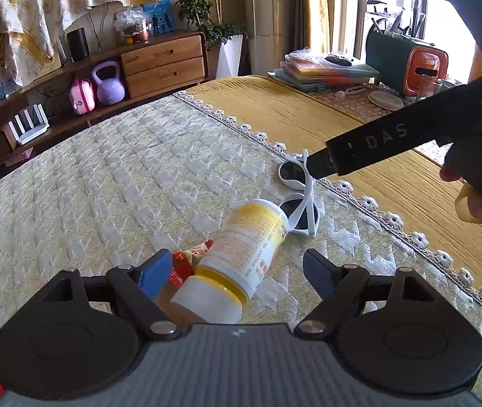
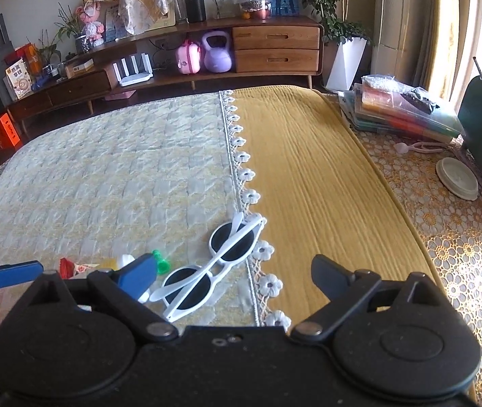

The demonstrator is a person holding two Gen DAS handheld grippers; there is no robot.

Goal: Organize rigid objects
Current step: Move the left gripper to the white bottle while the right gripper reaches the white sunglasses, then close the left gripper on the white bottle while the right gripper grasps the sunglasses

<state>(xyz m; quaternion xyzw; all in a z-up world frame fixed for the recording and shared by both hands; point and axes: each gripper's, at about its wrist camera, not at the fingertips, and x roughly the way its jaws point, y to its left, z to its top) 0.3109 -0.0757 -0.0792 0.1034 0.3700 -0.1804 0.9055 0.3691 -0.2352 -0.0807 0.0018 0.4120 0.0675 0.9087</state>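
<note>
A white and yellow supplement bottle [image 1: 241, 254] lies on its side on the pale quilted cloth [image 1: 122, 176]. My left gripper [image 1: 237, 269] is open with the bottle between its fingers, untouched. White sunglasses [image 1: 300, 203] lie folded beyond the bottle, also in the right wrist view [image 2: 213, 264]. My right gripper [image 2: 237, 276] is open just above the sunglasses; in the left wrist view its black finger [image 1: 352, 152] hangs over them. A red packet [image 1: 186, 261] lies beside the bottle. A green pin [image 2: 161, 264] lies near the sunglasses.
A yellow cloth [image 2: 308, 176] covers the right half past a lace border [image 2: 241, 156]. Stacked plastic boxes [image 2: 403, 112], a round lid [image 2: 458, 178] and a green and orange case [image 1: 407, 61] stand at the far right. A wooden sideboard [image 2: 274, 47] lines the back wall.
</note>
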